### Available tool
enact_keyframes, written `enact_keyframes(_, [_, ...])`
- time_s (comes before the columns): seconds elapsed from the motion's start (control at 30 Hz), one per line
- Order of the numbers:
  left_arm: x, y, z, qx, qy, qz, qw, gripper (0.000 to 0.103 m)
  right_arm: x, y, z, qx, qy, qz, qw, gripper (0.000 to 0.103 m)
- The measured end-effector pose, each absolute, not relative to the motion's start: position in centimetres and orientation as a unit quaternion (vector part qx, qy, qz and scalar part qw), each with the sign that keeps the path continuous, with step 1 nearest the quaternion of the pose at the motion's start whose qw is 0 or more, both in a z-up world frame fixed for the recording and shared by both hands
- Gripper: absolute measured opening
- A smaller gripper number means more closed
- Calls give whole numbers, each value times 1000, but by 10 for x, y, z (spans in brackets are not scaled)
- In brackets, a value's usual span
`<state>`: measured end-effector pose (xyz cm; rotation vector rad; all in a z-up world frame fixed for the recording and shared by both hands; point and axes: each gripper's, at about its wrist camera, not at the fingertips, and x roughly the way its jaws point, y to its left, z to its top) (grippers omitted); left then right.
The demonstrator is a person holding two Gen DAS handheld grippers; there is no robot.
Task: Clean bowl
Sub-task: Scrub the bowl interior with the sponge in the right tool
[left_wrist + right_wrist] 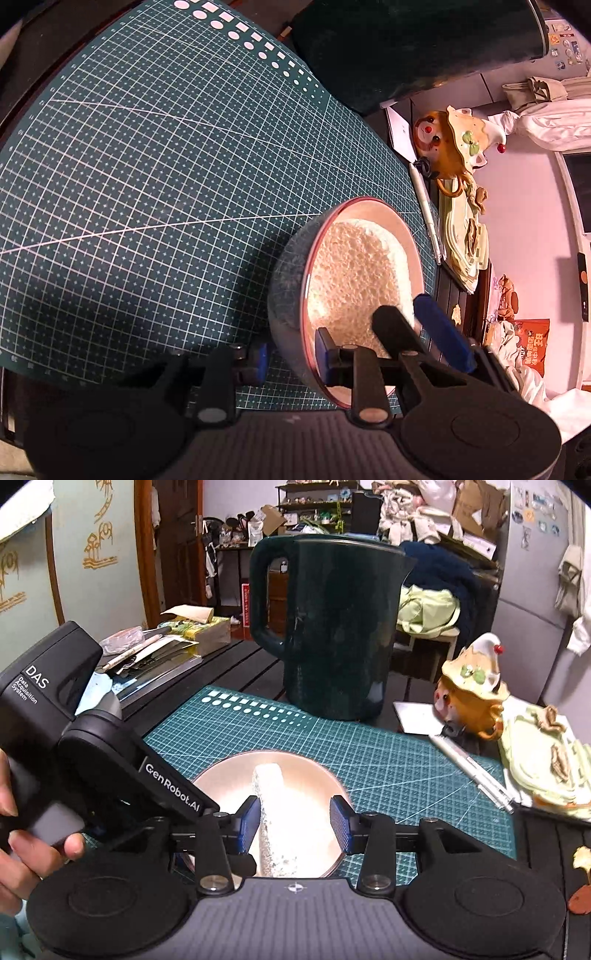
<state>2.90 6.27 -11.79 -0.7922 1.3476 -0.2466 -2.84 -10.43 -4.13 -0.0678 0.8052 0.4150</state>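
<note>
A bowl (pixel 288 280), grey outside and pale pink inside, is tipped on the green cutting mat (pixel 147 166). My left gripper (pixel 290 356) is shut on its near rim, one pad outside the wall and one inside. A white porous sponge (pixel 354 273) rests in the bowl. In the right wrist view the sponge (pixel 273 812) stands on edge in the bowl (pixel 221 779) between the jaws of my right gripper (pixel 295 823). The jaws are open: the left pad is against the sponge, the right pad well clear. The right gripper (pixel 404 308) also shows over the bowl in the left wrist view.
A tall dark green jug (pixel 332 627) stands at the mat's far edge. To the right lie a white pen (pixel 472 768), an orange ceramic figure pot (pixel 472 694) and a stack of pale green dishes (pixel 546 768). A hand (pixel 11 812) holds the left tool's black housing (pixel 110 760).
</note>
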Motion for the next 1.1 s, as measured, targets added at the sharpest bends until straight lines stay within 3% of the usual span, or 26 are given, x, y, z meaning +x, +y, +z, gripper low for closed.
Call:
enact_keyframes(0.1, [27, 68, -117, -357, 606, -112, 702, 24, -27, -107, -45, -1, 400, 199, 894, 39])
enact_keyframes(0.17, [27, 67, -115, -352, 605, -111, 705, 24, -24, -108, -49, 15, 409, 196, 891, 20])
enact_keyframes(0.2, [28, 66, -116, -357, 606, -111, 702, 24, -22, -108, -50, 23, 414, 194, 889, 18])
enact_keyframes(1.1, [25, 70, -123, -361, 601, -112, 705, 23, -17, -115, -47, 40, 422, 137, 895, 16])
